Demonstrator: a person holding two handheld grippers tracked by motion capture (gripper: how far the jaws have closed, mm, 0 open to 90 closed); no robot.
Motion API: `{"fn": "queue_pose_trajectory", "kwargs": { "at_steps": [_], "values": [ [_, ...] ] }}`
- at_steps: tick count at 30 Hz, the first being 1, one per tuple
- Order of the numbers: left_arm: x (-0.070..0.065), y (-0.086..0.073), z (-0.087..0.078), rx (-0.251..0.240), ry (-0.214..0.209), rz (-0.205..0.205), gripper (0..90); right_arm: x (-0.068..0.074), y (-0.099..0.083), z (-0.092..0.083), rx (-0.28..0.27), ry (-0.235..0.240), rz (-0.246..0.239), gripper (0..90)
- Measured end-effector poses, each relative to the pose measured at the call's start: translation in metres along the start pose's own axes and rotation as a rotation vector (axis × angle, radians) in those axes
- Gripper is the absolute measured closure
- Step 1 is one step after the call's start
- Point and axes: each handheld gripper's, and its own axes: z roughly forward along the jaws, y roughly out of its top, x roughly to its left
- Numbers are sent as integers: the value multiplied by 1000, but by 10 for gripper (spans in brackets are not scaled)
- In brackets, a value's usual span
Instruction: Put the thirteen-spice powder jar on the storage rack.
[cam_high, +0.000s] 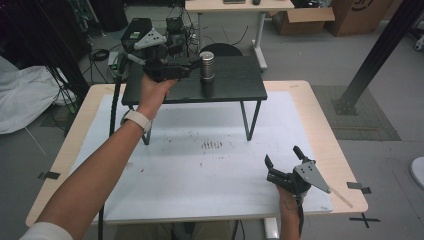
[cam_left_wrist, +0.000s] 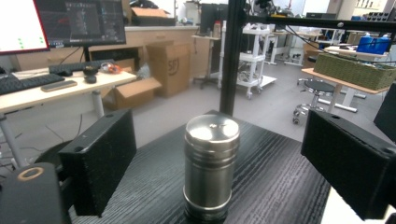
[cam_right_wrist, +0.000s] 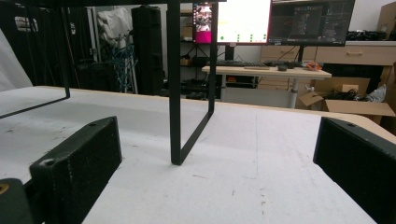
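Overhead: one steel canister (cam_high: 207, 65) on black riser (cam_high: 235, 85); left gripper (cam_high: 192, 62) agape beside it, right gripper (cam_high: 281, 159) agape, empty.

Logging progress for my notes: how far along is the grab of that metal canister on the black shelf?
Done: the left gripper has reached the metal canister on the black shelf, jaws open either side of it. In hand: nothing is gripped yet. Left: closing on the canister and lifting it. The right gripper waits open above the white table mat.
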Motion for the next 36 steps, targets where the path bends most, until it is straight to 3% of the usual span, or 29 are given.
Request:
{"fn": "queue_pose_trajectory", "kwargs": {
  "at_steps": [10,22,27,36],
  "values": [
    [-7,-2,-29,-56,9,9,8,0,0,0,0,-1,0,9],
    [-13,-17,-65,-106,5,16,5,0,0,0,2,-1,2,9],
    [-14,-22,-81,-139,15,42,5,0,0,0,2,0,3,9],
    [-13,-35,-105,-186,28,33,2,0,0,0,2,1,4,6]
  ]
}}
